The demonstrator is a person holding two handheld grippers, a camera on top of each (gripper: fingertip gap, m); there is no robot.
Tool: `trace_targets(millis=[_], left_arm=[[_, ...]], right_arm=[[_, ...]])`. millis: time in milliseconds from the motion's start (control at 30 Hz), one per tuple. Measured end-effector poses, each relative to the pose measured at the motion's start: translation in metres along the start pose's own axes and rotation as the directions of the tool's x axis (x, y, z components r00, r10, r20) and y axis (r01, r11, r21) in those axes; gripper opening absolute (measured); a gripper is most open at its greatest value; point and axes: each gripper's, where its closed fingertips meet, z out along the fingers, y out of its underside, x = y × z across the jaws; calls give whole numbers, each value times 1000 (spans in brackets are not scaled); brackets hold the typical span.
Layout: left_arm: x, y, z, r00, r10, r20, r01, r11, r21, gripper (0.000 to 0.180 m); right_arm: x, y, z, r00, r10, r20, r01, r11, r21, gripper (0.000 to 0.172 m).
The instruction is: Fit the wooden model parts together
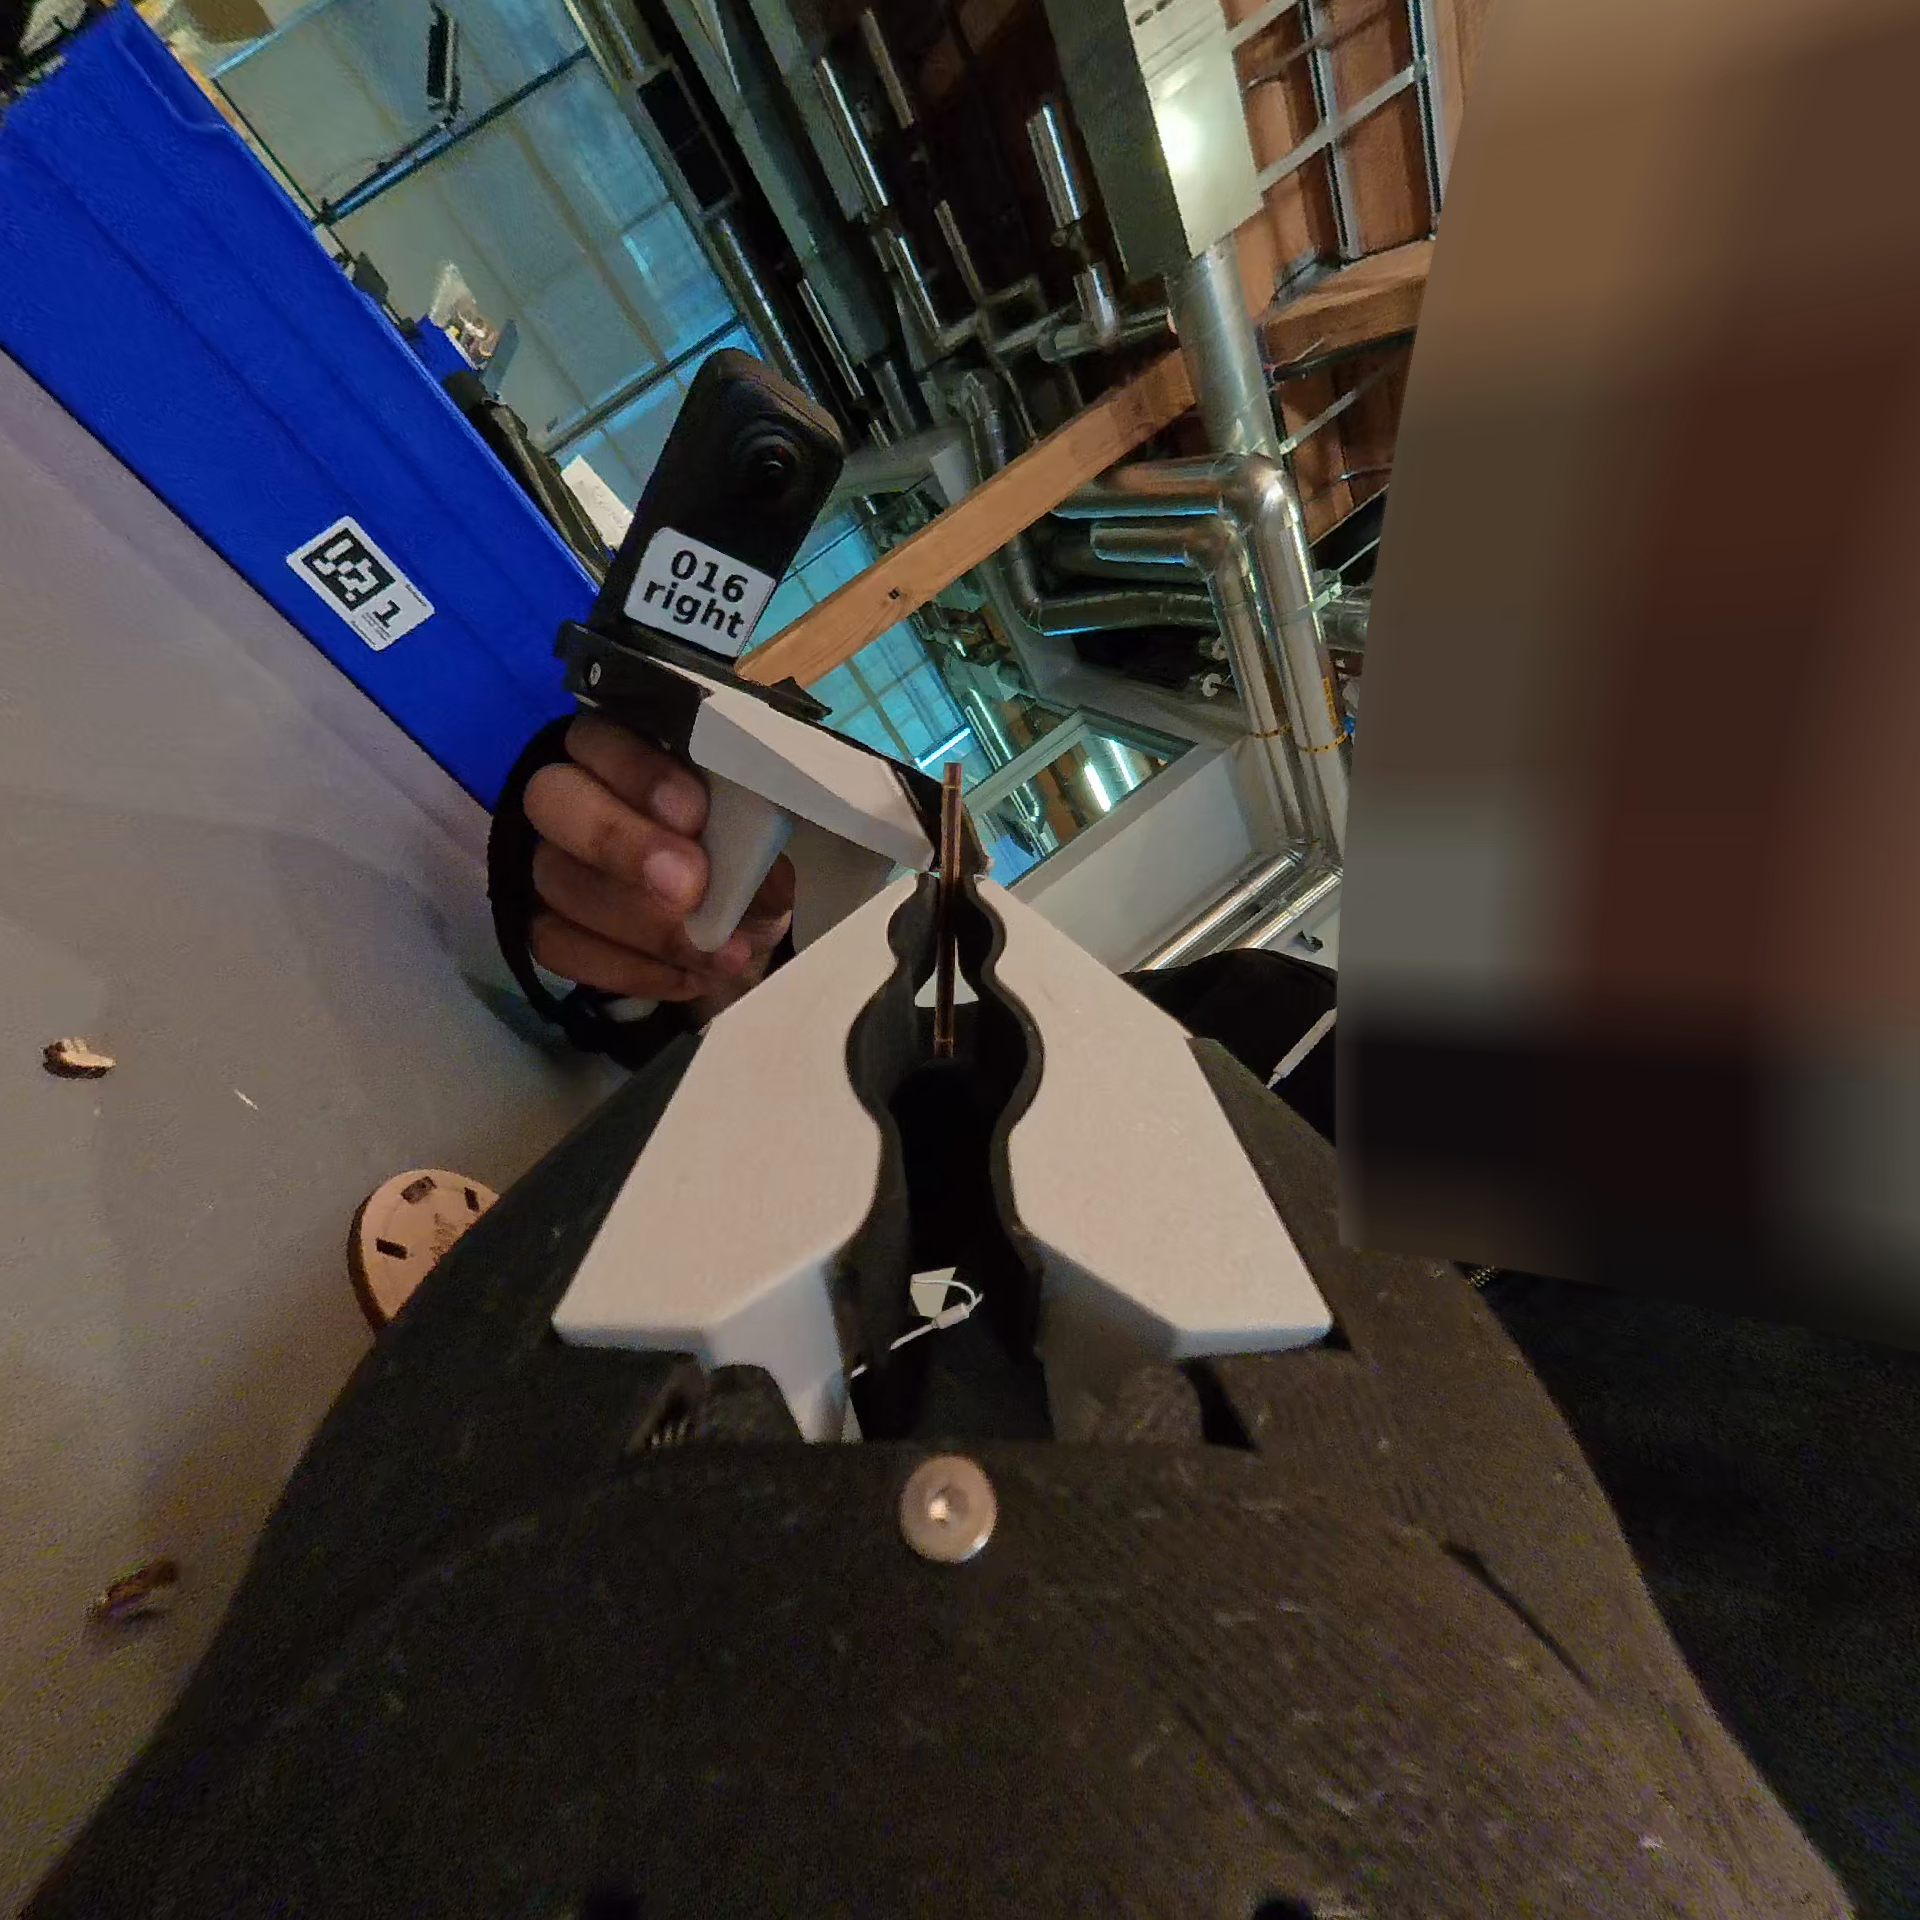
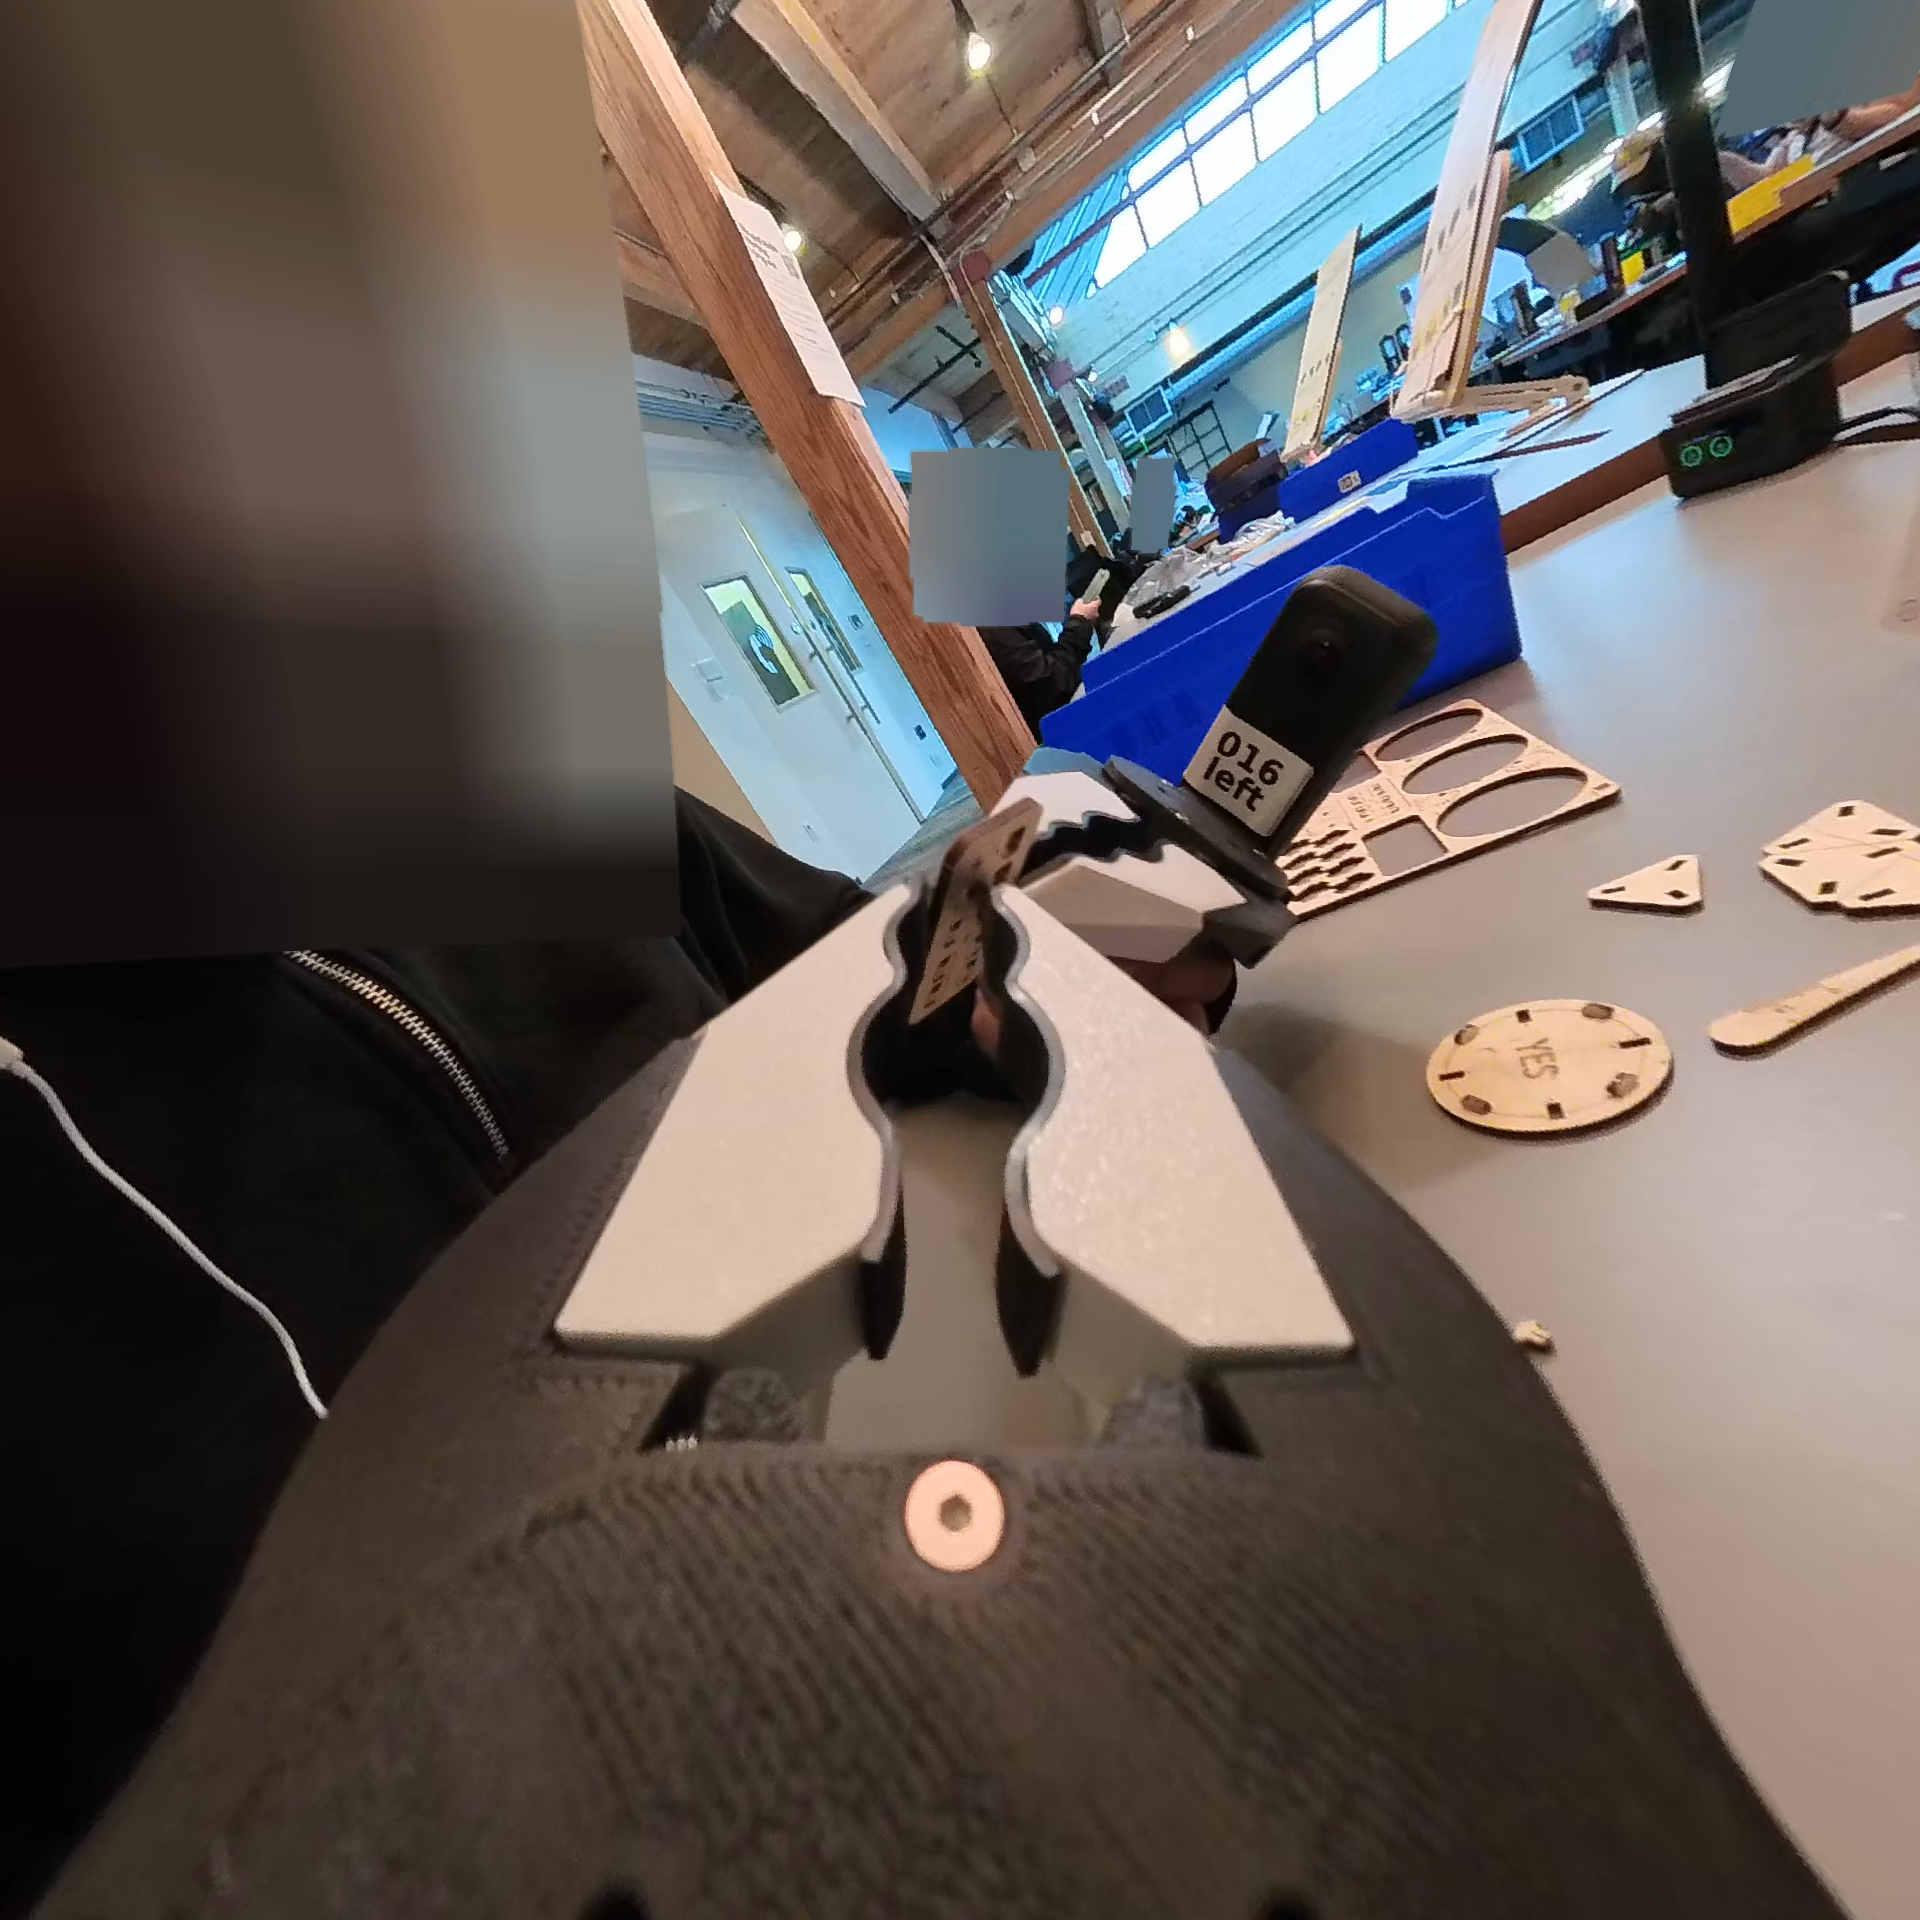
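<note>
White printed labels [image 1: 694, 594] on each black camera [image 1: 758, 457]; coded sticker [image 1: 358, 582] on blue bin [image 1: 208, 312], left; engraved word on round wooden disc [image 2: 1548, 1060], right.

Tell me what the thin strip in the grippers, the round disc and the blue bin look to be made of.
Strip: thin plywood, probably laser-cut; pale face with small cut-outs, dark burnt-looking edge. Both grippers pinch it.
Disc: the same pale, matte wood, with dark-edged slots around its rim.
Bin: likely moulded plastic; uniform saturated blue, smooth with a slight sheen.
</note>
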Motion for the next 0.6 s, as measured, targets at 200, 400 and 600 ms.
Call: trace_targets(millis=[200,400,600], left_arm=[[-1,1,0,1000,3,7,-3,1000,-5,0],[-4,2,0,1000,-5,13,5,1000,-9,0],[-8,3,0,1000,-15,26,16,1000,-11,0]], right_arm=[[1,1,-1,1000,-25,-17,24,1000,-15,8],[2,4,-2,998,-34,-47,31,997,-65,8],[6,8,-5,986,-119,-115,102,985,-142,8]])
